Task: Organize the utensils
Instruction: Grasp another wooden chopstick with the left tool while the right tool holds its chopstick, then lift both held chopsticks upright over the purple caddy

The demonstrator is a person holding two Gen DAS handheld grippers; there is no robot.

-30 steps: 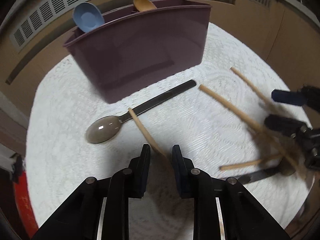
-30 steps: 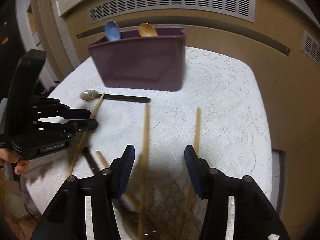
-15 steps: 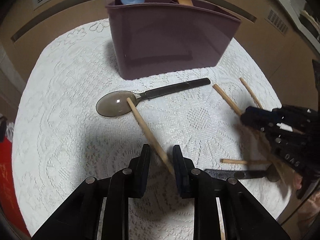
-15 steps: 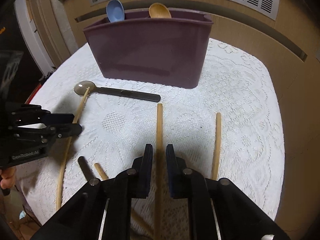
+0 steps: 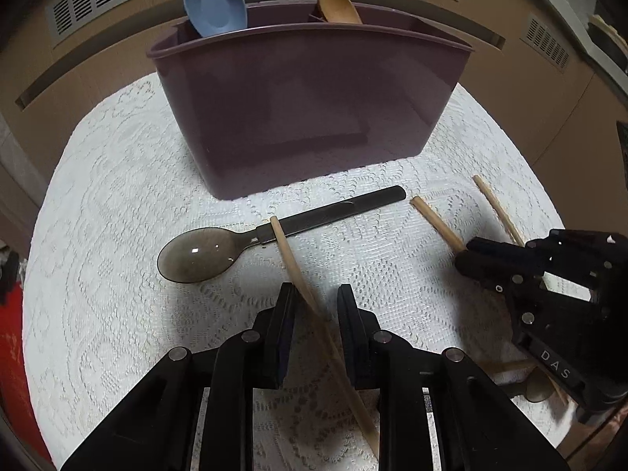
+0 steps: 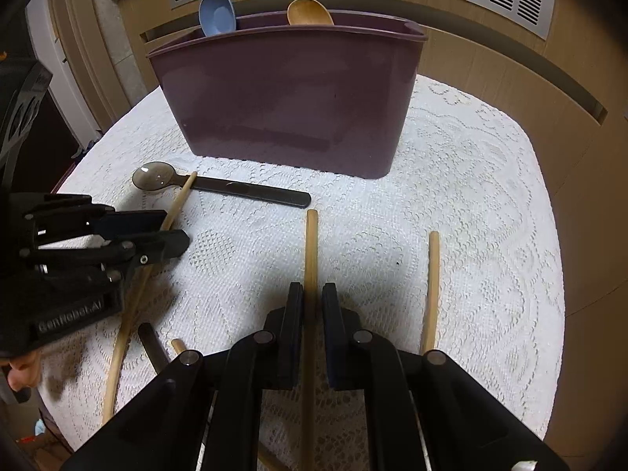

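One pale wooden chopstick [image 6: 310,259] is clamped by the right gripper [image 6: 313,306] and another [image 5: 292,261] sits between the narrowly set jaws of the left gripper [image 5: 314,310], so lifting into the purple plastic caddy [image 6: 290,106] is judged next.

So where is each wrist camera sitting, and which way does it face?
Left wrist: behind the left gripper, tilted down at the purple caddy and grey spoon; its jaws straddle a chopstick, right gripper beside.
Right wrist: behind the right gripper, jaws shut on another chopstick.
Shared: caddy, spoon, lace cloth.
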